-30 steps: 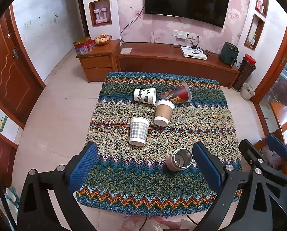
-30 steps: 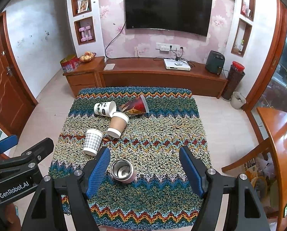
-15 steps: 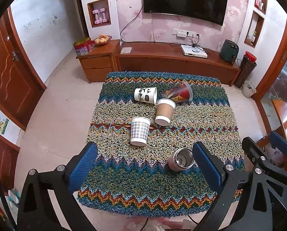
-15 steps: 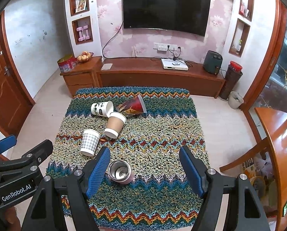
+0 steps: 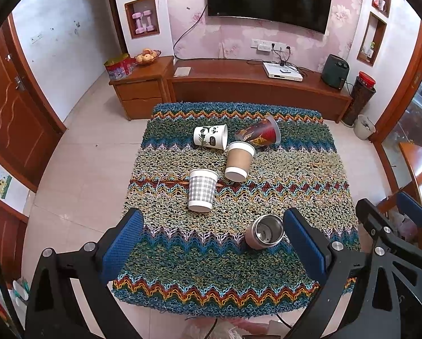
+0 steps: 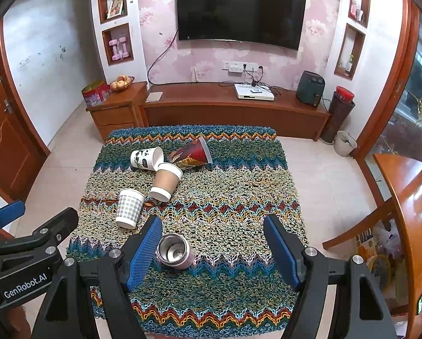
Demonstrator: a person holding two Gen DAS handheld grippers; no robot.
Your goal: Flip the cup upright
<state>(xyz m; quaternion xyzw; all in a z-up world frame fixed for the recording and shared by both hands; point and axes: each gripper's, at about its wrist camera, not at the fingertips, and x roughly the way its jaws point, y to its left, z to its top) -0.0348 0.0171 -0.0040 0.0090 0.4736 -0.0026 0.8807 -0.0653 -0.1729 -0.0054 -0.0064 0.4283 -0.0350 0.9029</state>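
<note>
Several cups lie on their sides on a table under a knitted zigzag cloth (image 5: 182, 268). A steel cup (image 5: 264, 232) lies nearest, mouth toward me; it also shows in the right wrist view (image 6: 174, 252). Farther back lie a checked paper cup (image 5: 201, 189) (image 6: 129, 208), a brown paper cup (image 5: 238, 161) (image 6: 167, 180), a white panda cup (image 5: 211, 136) (image 6: 147, 158) and a red printed cup (image 5: 258, 135) (image 6: 190, 154). My left gripper (image 5: 213, 245) is open and empty, above the near table. My right gripper (image 6: 212, 251) is open and empty, its left finger beside the steel cup.
A wooden TV cabinet (image 5: 253, 84) stands behind the table against the pink wall. A wooden chair (image 6: 360, 234) and a wooden table (image 6: 414, 197) stand to the right. Tiled floor surrounds the table. The other gripper's body shows at each view's edge.
Both grippers have drawn slightly back and up, so the table sits a little lower and smaller in view. The cups have not moved. Both grippers stay open.
</note>
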